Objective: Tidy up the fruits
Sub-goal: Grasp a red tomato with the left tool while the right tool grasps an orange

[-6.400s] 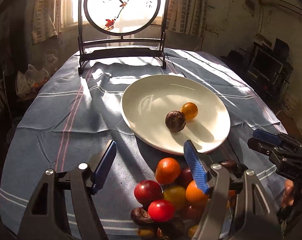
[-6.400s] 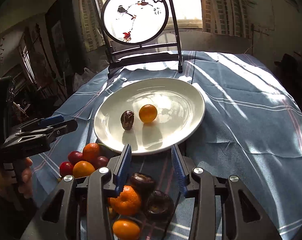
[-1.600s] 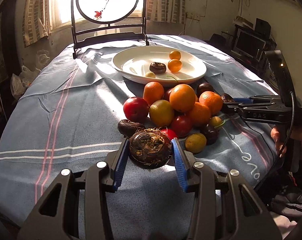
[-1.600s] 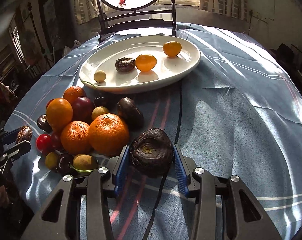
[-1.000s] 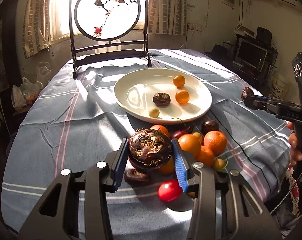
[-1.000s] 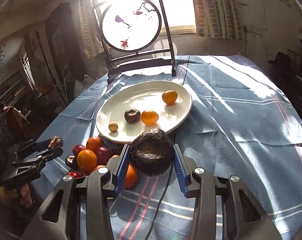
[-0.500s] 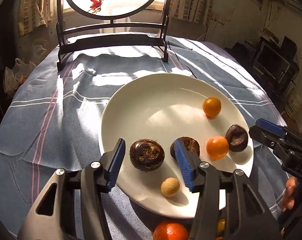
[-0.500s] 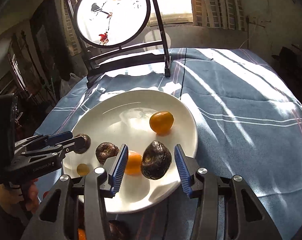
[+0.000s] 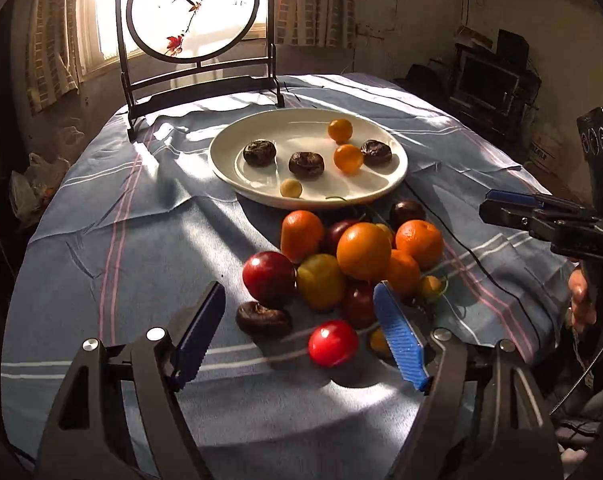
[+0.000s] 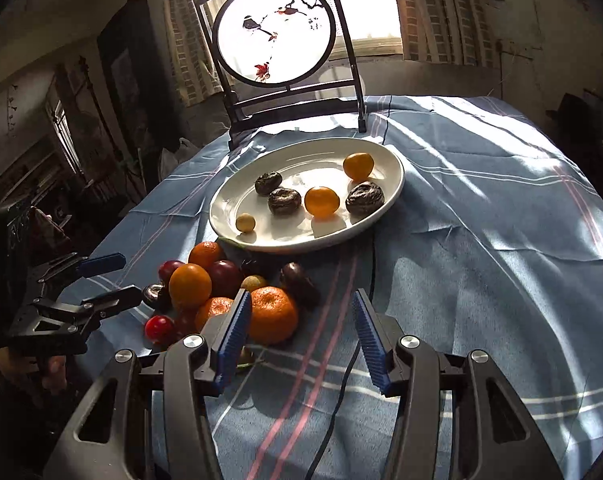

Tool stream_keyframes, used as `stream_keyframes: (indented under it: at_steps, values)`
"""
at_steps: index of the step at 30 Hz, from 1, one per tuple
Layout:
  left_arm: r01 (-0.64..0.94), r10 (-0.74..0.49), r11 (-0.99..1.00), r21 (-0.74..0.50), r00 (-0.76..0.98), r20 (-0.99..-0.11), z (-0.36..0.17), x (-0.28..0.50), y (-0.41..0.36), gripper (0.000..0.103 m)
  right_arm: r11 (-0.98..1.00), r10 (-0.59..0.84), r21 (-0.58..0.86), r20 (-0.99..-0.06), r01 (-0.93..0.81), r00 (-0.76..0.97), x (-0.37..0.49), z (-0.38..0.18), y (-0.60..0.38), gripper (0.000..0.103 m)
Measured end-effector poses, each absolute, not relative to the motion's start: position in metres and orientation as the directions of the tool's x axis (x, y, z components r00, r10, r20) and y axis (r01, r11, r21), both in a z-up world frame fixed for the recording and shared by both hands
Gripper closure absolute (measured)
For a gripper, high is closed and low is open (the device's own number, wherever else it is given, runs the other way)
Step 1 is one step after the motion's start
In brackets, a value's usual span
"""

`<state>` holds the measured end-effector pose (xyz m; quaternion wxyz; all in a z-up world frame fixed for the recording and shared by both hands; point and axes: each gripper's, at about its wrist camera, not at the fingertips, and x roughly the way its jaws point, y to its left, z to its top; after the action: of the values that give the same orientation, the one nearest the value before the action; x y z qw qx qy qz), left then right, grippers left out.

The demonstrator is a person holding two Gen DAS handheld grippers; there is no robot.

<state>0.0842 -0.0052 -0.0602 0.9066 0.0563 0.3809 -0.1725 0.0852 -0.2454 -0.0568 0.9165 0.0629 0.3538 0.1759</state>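
A white oval plate (image 9: 397, 168) (image 10: 397, 176) holds three dark wrinkled fruits (image 9: 306, 164), two small orange fruits (image 9: 348, 158) and a small pale one (image 9: 291, 189). In front of it lies a pile of oranges (image 9: 363, 250), red plums (image 9: 268, 274), a red cherry tomato (image 9: 333, 343) and a dark wrinkled fruit (image 9: 264, 319). My left gripper (image 9: 301, 332) is open and empty, low over the near side of the pile. My right gripper (image 10: 299, 336) is open and empty, just right of the pile's big mandarin (image 10: 272, 314).
A blue striped cloth (image 9: 141, 240) covers the round table. A round painted screen on a dark stand (image 9: 193, 12) stands behind the plate. A thin black cable (image 10: 357, 320) runs across the cloth. Each gripper shows in the other's view, the right (image 9: 541, 220), the left (image 10: 81, 292).
Both grippers let go of their dark wrinkled fruits on the plate, pulled back from it, and now hang open over the pile.
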Motion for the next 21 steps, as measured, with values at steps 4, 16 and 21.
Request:
stream_keyframes:
  at_steps: [4,16,21]
  values:
    - [0.357,-0.246,0.934,0.001,0.644,-0.724,-0.082,0.065,-0.007,0.036,0.926,0.377,0.252,-0.626,-0.281,0.683,0.062,-0.062,-0.244,0.051]
    - [0.369,-0.242,0.929,0.015,0.639,-0.730,-0.105,0.081,-0.031,0.075,0.931,0.364,0.238,-0.663,-0.276,0.654,0.058,-0.076,-0.237,0.051]
    - [0.359,-0.262,0.933,-0.012,0.657,-0.707,-0.093,0.069,-0.023,0.075,0.928,0.373,0.252,-0.663,-0.276,0.649,0.087,-0.076,-0.223,0.051]
